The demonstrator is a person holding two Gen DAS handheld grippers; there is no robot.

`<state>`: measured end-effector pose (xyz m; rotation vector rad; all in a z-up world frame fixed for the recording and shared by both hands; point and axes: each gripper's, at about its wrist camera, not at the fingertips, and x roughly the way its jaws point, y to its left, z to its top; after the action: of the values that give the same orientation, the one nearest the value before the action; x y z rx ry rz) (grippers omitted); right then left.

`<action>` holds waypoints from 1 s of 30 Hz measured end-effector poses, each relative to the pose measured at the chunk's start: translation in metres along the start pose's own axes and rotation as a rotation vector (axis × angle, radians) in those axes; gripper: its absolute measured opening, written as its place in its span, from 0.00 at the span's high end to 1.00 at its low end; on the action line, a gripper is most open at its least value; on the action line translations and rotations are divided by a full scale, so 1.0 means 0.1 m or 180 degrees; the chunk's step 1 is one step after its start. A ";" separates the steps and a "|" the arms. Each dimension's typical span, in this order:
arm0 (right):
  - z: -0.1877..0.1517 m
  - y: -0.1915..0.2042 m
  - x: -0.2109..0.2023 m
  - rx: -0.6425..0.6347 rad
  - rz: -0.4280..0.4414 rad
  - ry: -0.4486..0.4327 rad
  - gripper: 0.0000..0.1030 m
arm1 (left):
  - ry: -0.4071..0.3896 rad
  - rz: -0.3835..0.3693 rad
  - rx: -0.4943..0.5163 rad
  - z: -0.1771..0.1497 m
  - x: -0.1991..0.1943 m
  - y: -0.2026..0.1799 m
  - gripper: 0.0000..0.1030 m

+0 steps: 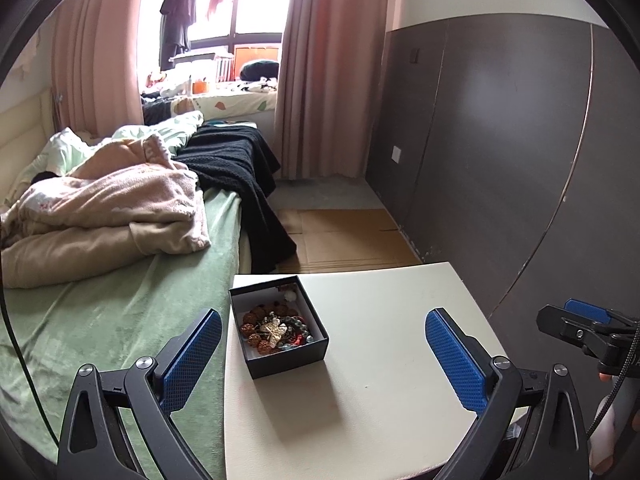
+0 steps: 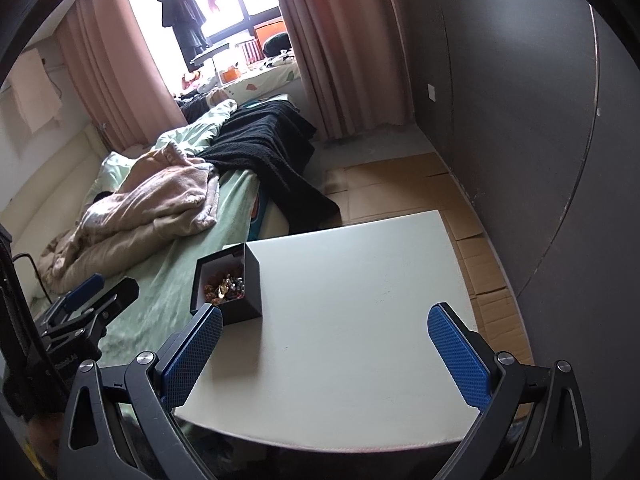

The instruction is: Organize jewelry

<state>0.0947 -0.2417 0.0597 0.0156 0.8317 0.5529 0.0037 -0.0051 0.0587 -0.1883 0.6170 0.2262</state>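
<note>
Currently both wide open, empty: left gripper (image 1: 323, 356) and right gripper (image 2: 325, 354) hover over white table (image 1: 392, 360) beside green-sheeted bed (image 1: 120, 320). Black box (image 1: 280, 326) sits at table's bed-side edge, holding tangled jewelry (image 1: 274, 330): beads, gold pendant.

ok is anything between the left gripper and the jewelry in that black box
Nothing visible. The left gripper is open above the white table, and the black box sits lidless just ahead, toward its left finger. The jewelry lies exposed inside; only the box walls surround it.
</note>
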 end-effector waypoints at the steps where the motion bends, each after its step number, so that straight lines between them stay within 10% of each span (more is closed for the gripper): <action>1: 0.00 0.01 0.00 0.0000 -0.0005 -0.0002 0.00 | -0.0002 0.0000 -0.0002 0.00 0.00 0.00 0.01; 30: -0.01 0.09 -0.04 -0.0081 -0.0025 -0.0017 0.00 | -0.0021 -0.0012 0.0013 0.01 -0.04 -0.02 0.01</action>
<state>0.0880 -0.2360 0.0638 -0.0095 0.8191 0.5558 0.0016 -0.0075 0.0626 -0.1847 0.6103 0.2218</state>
